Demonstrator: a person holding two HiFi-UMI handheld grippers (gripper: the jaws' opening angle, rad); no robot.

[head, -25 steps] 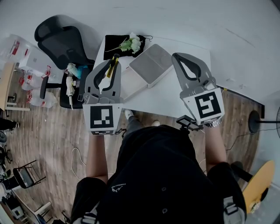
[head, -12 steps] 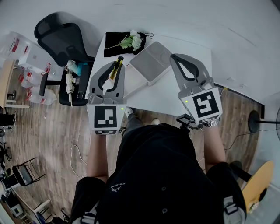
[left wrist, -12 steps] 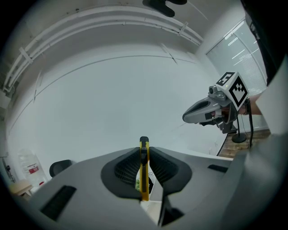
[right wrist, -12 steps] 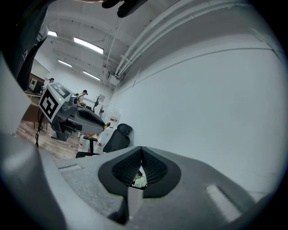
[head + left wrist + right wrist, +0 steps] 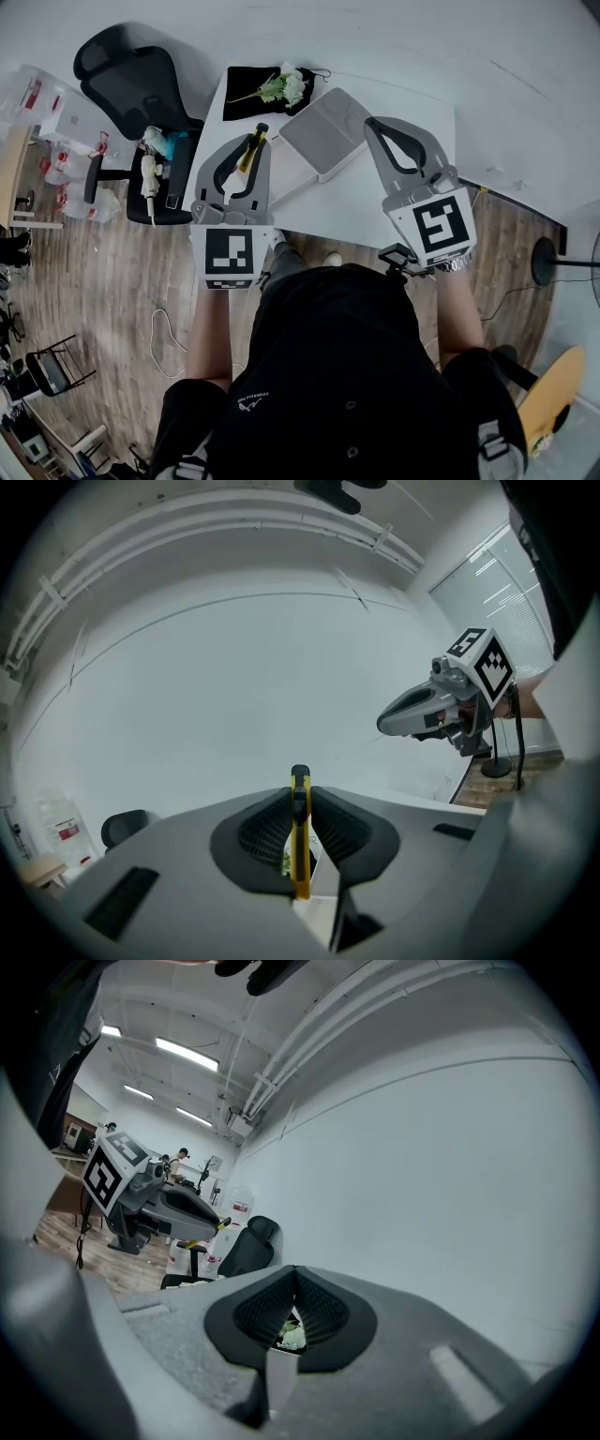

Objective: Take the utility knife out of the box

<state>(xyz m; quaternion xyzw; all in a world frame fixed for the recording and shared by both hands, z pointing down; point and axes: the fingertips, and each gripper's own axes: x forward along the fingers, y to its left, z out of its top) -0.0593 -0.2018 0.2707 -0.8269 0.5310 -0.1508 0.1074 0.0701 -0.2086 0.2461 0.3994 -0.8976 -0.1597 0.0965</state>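
A yellow utility knife (image 5: pixel 251 148) with a black end is clamped between the jaws of my left gripper (image 5: pixel 249 141), held in the air over the left part of the white table (image 5: pixel 375 211). In the left gripper view the knife (image 5: pixel 300 841) stands on edge between the shut pads, its tip past the left gripper (image 5: pixel 300 794). A pale grey box (image 5: pixel 324 131) lies on the table just right of the knife. My right gripper (image 5: pixel 377 124) hovers right of the box, shut and empty; its jaws meet at the tip (image 5: pixel 294 1273).
A black cloth (image 5: pixel 246 97) with white flowers (image 5: pixel 285 87) lies at the table's far left corner. A black office chair (image 5: pixel 136 80) holding small items stands left of the table. A wooden floor surrounds the table, with a white wall beyond.
My left gripper has shifted slightly right and toward the table with the knife still clamped. The right gripper has barely moved.
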